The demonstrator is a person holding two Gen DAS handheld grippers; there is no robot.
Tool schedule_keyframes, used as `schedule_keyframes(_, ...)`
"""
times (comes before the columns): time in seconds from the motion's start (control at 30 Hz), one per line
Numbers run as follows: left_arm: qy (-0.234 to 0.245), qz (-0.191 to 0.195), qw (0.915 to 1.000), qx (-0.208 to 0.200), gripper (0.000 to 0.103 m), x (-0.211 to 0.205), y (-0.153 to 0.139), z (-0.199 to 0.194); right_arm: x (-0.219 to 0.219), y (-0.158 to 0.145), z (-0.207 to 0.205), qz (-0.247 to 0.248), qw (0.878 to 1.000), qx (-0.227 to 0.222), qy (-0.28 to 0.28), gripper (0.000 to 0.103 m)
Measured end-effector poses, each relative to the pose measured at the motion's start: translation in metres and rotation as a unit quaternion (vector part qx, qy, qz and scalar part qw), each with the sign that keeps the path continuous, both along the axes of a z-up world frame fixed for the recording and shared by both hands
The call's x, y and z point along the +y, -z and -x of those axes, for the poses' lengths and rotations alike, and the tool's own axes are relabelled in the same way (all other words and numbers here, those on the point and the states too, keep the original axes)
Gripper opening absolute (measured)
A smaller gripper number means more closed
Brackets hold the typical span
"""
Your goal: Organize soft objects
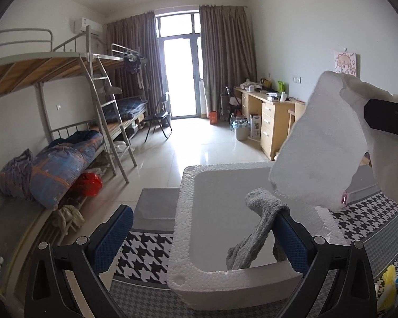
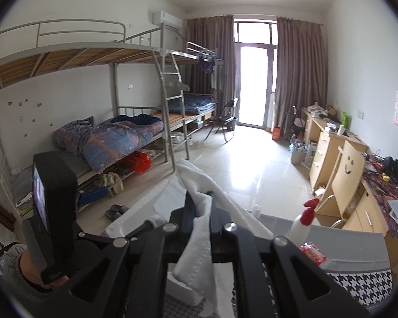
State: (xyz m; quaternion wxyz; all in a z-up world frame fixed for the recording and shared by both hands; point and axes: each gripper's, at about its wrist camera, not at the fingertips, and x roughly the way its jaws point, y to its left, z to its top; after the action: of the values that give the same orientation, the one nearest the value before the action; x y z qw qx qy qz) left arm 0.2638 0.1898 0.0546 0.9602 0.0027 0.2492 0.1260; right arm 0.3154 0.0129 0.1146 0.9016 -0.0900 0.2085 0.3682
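Grey sock hangs draped over the inner face of the left gripper's right-hand blue pad, part of it dangling into a white foam box. Left fingers stand spread wide apart; nothing is pinched between them, the sock only clings to one pad. Box sits on a counter covered with a black-and-white houndstooth cloth, its cavity otherwise bare white. A grey lidded bin stands just beside the box on its far left.

White cloth is clamped in the right gripper, whose fingers are pressed tight together on a fold of it; the fabric rises above the fingertips and also trails down below them. In the left wrist view the same cloth hangs above the box's right rim, held up clear of it.

Spray bottle with red trigger stands on the counter right of the right gripper; a red-printed packet lies near its base. A person's hand grips the left gripper's handle at lower left of the right wrist view.

Background: bunk bed, wooden desk.
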Motion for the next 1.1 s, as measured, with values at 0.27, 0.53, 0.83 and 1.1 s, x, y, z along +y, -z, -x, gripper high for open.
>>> schedule_keyframes(0.27,-0.004,0.001,1.0000,-0.001,0.102,0.004,0.003,0.004,0.020,0.010,-0.001,0.020,0.999,0.002,-0.026,0.010)
schedule_keyframes(0.53,-0.005,0.002,1.0000,-0.001,0.102,0.008,0.008,0.011,0.034,0.019,-0.008,0.036,0.999,0.013,-0.034,0.010)
schedule_keyframes(0.83,-0.009,0.004,0.9999,0.004,0.102,0.008,0.012,0.012,0.047,0.031,-0.018,0.053,0.997,0.042,-0.049,0.010)
schedule_keyframes(1.1,-0.012,0.009,0.9999,0.008,0.102,0.014,0.013,0.010,0.049,0.034,-0.018,0.050,0.994,0.057,-0.080,0.057)
